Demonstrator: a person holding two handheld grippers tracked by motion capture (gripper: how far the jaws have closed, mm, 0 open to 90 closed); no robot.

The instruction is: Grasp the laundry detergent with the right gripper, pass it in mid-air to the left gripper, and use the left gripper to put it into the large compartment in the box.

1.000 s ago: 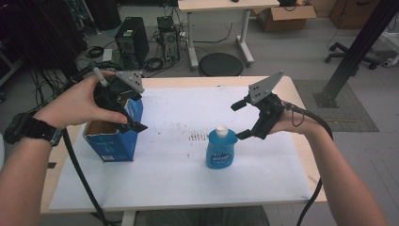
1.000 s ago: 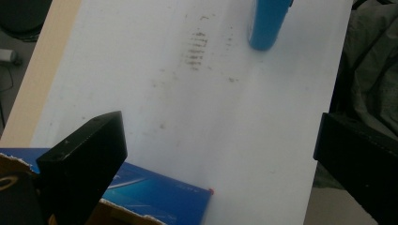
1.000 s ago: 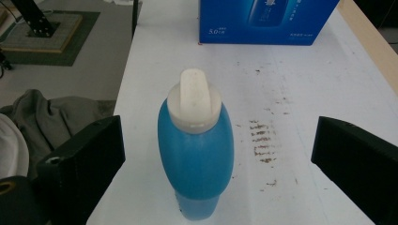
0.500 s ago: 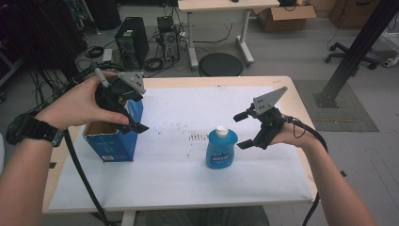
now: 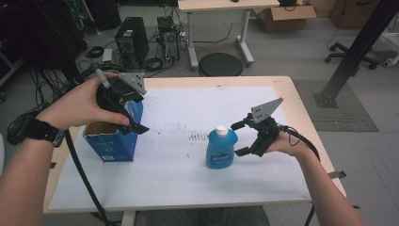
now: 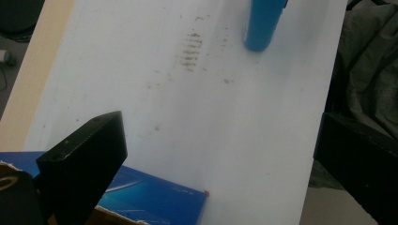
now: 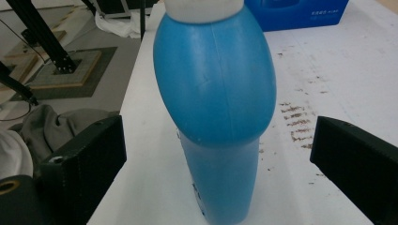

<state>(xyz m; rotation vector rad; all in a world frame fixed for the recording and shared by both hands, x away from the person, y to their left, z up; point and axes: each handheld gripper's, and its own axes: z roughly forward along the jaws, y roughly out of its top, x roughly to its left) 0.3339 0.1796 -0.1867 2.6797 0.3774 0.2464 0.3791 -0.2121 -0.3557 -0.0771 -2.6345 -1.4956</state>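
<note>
- The right gripper [image 5: 241,138] has come down and in toward the blue bottle [image 5: 221,148] over the last second; a moment ago it hung higher and farther right, and now its jaws sit level with the bottle's upper body, just beside its right flank.
- Its jaws are spread wide and hold nothing. In the right gripper view the blue bottle [image 7: 215,108] stands between them with clear gap on both sides, so no contact yet.
- The bottle itself has not moved: upright, white cap [image 5: 221,130] on, standing on the white sheet [image 5: 179,179] near the middle of the table [image 5: 291,101], slightly right of centre.
- The left gripper [image 5: 128,123] has stayed at the open blue carton [image 5: 112,141] on the left side, its jaws apart over the carton's near-right rim; I cannot tell whether a jaw touches the cardboard.
- Reading: the approach looks almost finished, and the bottle is lined up for a side grasp; the carton, mouth up, looks like the likely destination.
- Next likely needs a little more advance, then closing on the rounded shoulder, where the smooth plastic might slip.
</note>
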